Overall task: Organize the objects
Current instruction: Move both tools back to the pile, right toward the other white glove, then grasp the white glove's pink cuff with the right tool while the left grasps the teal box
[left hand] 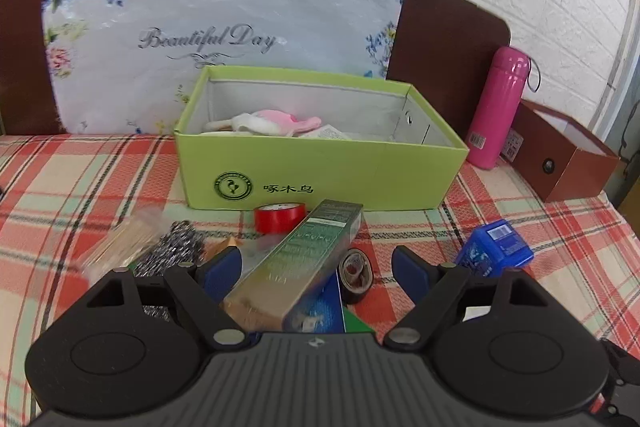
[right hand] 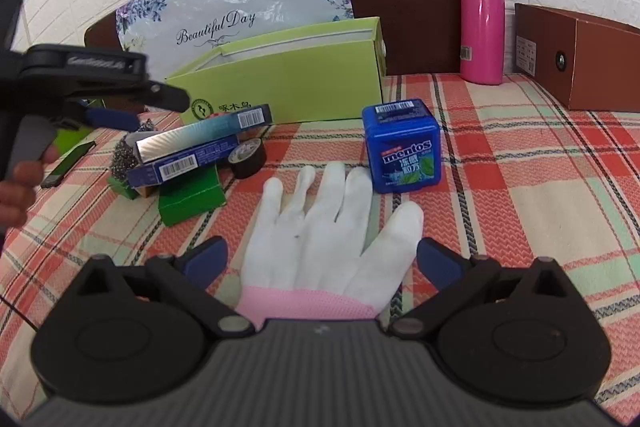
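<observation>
My left gripper [left hand: 316, 265] is open, its blue pads standing either side of a long silver-green carton [left hand: 304, 259] without pressing it. That carton leans on a pile with a blue carton [right hand: 180, 163], a small green box [right hand: 192, 199] and a black tape roll [left hand: 356, 271]. A red tape roll [left hand: 280, 217] lies just in front of the open lime-green box [left hand: 320, 163], which holds a pink-and-white soft item [left hand: 272, 121]. My right gripper [right hand: 322, 259] is open over a white glove with a pink cuff [right hand: 332, 239], which lies flat between its jaws. A blue Mentos box [right hand: 402, 147] stands beyond the glove.
Everything rests on a red plaid cloth [right hand: 540, 207]. A steel scrubber [left hand: 176, 247] and a bag of toothpicks [left hand: 120, 247] lie at the left. A pink bottle [right hand: 480, 15] and an open brown box [right hand: 580, 55] stand at the back right. A floral bag [left hand: 224, 27] leans behind the green box.
</observation>
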{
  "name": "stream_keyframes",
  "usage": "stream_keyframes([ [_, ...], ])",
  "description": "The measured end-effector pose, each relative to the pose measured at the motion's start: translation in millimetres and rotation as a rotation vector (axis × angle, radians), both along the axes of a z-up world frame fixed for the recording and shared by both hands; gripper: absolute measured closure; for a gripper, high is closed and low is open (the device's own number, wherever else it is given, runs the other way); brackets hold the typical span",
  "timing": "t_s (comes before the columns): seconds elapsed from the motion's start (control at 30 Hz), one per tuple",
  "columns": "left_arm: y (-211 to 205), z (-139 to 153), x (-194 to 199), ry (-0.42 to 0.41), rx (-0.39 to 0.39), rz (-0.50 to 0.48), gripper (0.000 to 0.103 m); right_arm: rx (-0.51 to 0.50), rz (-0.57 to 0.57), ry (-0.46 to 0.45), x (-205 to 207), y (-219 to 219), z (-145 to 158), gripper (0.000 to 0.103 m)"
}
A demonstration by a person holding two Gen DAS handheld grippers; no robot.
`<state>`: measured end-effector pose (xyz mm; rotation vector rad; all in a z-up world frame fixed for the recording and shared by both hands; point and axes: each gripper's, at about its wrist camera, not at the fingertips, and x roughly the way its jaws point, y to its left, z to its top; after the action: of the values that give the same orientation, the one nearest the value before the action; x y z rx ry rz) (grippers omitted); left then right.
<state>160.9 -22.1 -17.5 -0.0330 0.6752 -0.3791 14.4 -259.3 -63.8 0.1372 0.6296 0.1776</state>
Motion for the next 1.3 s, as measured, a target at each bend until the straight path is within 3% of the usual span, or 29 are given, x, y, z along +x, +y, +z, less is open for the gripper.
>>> stream_keyframes([
  [0.1,-9.3,-12.1,18.0,0.028,0.031,-0.055,0.018,0.0,0.0,0.005,1.2,-1.2,-1.2,0.0],
  [0.17,-17.0,-15.4,22.6,0.011,0.079,-0.065,0.023,-0.003,0.001,0.012,2.5,-1.3,-2.1,0.0],
  [0.23,-20.5,-16.7,25.0,0.008,0.121,-0.058,0.055,-0.005,0.006,0.022,3.9,-2.0,-3.7,0.0],
  [0.27,-19.4,-16.2,24.3,0.001,0.12,-0.066,0.06,-0.005,0.007,0.029,4.6,-2.0,-4.9,0.0],
  [0.4,-13.7,-12.4,16.9,0.016,0.094,-0.09,0.062,-0.001,0.002,0.063,9.0,-2.7,-12.1,0.002],
  [0.43,-12.5,-11.3,12.7,0.016,0.09,-0.089,0.069,-0.002,0.0,0.067,9.4,-2.2,-13.3,0.003],
  [0.5,-9.5,-5.9,0.8,0.0,0.062,-0.108,0.096,-0.014,0.001,0.063,9.1,-0.5,-13.8,0.007],
  [0.53,-7.7,-2.4,-5.0,0.009,0.042,-0.113,0.097,-0.016,0.004,0.062,9.0,-0.1,-13.5,0.008],
  [0.63,-8.3,4.0,-31.0,-0.005,0.015,-0.17,0.097,-0.014,-0.004,0.062,9.0,-1.3,-13.1,0.013],
  [0.77,-14.8,-1.2,-45.2,-0.054,0.086,-0.145,0.092,-0.019,-0.001,0.062,8.4,-0.5,-13.4,0.013],
  [0.83,-14.0,-1.6,-35.0,-0.07,0.1,-0.097,0.069,-0.022,0.003,0.061,7.4,1.4,-13.0,0.013],
  [0.87,-12.2,-1.0,-27.3,-0.059,0.079,-0.082,0.063,-0.021,0.006,0.06,6.5,1.8,-12.8,0.013],
  [0.9,-10.2,-0.3,-19.8,-0.048,0.054,-0.072,0.049,-0.021,0.009,0.059,5.7,1.8,-13.0,0.013],
  [0.93,-8.4,0.2,-12.0,-0.04,0.032,-0.066,0.042,-0.02,0.009,0.06,5.4,1.4,-13.1,0.013],
  [1.0,-9.9,-3.1,3.8,-0.016,0.036,-0.061,0.038,-0.014,0.006,0.06,5.8,0.2,-13.2,0.013],
  [1.1,-14.7,-18.8,27.7,0.084,0.071,-0.075,0.037,-0.014,0.006,0.061,7.1,0.5,-13.0,0.011],
  [1.2,-20.4,-31.2,31.4,0.065,0.147,-0.075,0.039,-0.017,0.009,0.058,7.4,0.7,-14.2,0.011],
  [1.3,-16.0,-25.9,24.7,0.045,0.118,-0.083,0.056,-0.018,0.013,0.056,8.2,0.4,-14.6,0.011],
])
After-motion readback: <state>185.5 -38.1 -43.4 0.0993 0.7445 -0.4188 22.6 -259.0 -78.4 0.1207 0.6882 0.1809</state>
